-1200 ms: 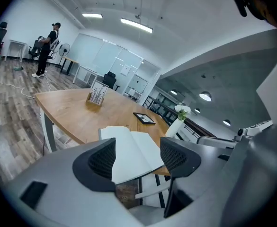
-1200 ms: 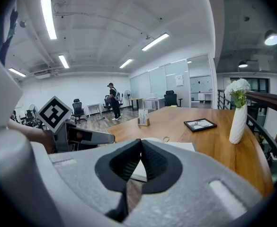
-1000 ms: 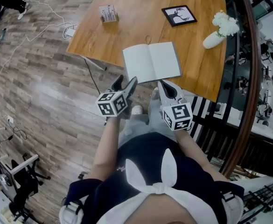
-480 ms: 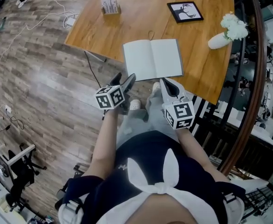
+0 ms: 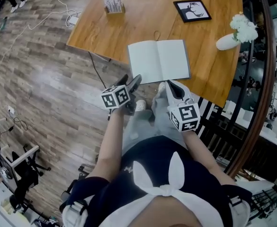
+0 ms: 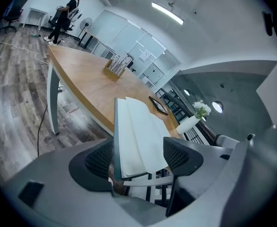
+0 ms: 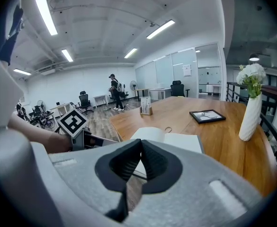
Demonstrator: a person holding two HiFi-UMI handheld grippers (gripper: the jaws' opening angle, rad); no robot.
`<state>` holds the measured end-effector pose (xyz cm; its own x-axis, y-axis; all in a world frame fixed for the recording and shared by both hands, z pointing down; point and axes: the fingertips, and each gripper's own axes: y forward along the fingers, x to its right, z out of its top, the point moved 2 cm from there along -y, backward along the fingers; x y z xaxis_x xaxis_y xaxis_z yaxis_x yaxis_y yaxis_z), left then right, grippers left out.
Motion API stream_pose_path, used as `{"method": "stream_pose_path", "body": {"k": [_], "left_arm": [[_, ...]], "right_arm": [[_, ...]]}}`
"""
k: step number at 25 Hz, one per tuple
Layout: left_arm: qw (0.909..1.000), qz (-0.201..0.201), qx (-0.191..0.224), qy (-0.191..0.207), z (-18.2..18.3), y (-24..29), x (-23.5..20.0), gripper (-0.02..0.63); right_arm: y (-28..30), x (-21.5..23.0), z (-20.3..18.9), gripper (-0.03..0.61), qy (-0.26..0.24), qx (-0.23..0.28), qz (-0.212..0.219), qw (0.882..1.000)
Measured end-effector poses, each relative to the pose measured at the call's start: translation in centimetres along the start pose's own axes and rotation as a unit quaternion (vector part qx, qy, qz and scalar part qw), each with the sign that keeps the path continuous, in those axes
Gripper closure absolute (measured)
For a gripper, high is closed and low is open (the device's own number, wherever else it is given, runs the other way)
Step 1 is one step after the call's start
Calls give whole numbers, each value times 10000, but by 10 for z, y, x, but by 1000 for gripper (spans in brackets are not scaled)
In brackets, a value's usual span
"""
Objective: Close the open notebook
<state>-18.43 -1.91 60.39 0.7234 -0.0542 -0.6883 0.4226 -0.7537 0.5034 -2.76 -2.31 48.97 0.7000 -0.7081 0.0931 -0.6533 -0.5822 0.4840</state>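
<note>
Notebook (image 5: pixel 159 60): open on table (image 5: pixel 129 27), just beyond both tools.
Left tool (image 5: pixel 131 81): wide, empty.
Right tool (image 5: pixel 171 86): closed, empty.

Wooden table (image 5: pixel 143 13) seen from above, standing on a grey-brown plank floor (image 5: pixel 43 79). Near the table's far edge, a small stand of upright cards (image 5: pixel 113 4); to its right, well apart, a black-framed picture (image 5: pixel 192 10) lying flat (its print is a dark figure on white, too small to read). At the table's right edge, a white vase (image 5: pixel 227 42), upright, holding white flowers (image 5: pixel 246 30). On the floor just beside the table's far left corner, a white power strip (image 5: pixel 73 19). In the background of the right gripper view: a standing person (image 7: pixel 113 92) well beyond the table, office chairs (image 7: pixel 84 100), and ceiling strip lights (image 7: pixel 46 14)
</note>
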Motion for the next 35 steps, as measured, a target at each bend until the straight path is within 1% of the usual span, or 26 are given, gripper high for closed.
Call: {"method": "stream_pose_path", "body": {"k": [8, 13, 20, 23, 24, 26, 27, 31, 35], "left_arm": [[9997, -7, -151, -207, -12, 16, -12, 284], [9989, -120, -252, -386, -22, 28, -16, 285], [9973, -67, -180, -704, -32, 28, -27, 285], [9971, 33, -225, -732, -37, 27, -32, 289], [9970, 35, -219, -736, -38, 26, -32, 308], [9971, 9, -137, -751, -38, 24, -32, 415], [9970, -7, -85, -763, -38, 23, -32, 449], [9969, -22, -44, -784, -37, 21, -32, 475], [9980, 5, -50, -623, -36, 20, -30, 493]], "right_arm": [[4, 2, -10, 580, 60, -114, -17, 9999], [5, 6, -18, 580, 96, -169, -1, 9998], [0, 8, -27, 580, 119, -263, -30, 9996], [1, 9, -29, 580, 119, -267, -29, 9996], [2, 9, -30, 580, 117, -267, -22, 9996], [3, 9, -31, 580, 114, -271, -10, 9996], [3, 9, -32, 580, 117, -272, -6, 9996], [3, 8, -34, 580, 130, -269, 2, 9996], [3, 9, -36, 580, 126, -298, -1, 9995]]}}
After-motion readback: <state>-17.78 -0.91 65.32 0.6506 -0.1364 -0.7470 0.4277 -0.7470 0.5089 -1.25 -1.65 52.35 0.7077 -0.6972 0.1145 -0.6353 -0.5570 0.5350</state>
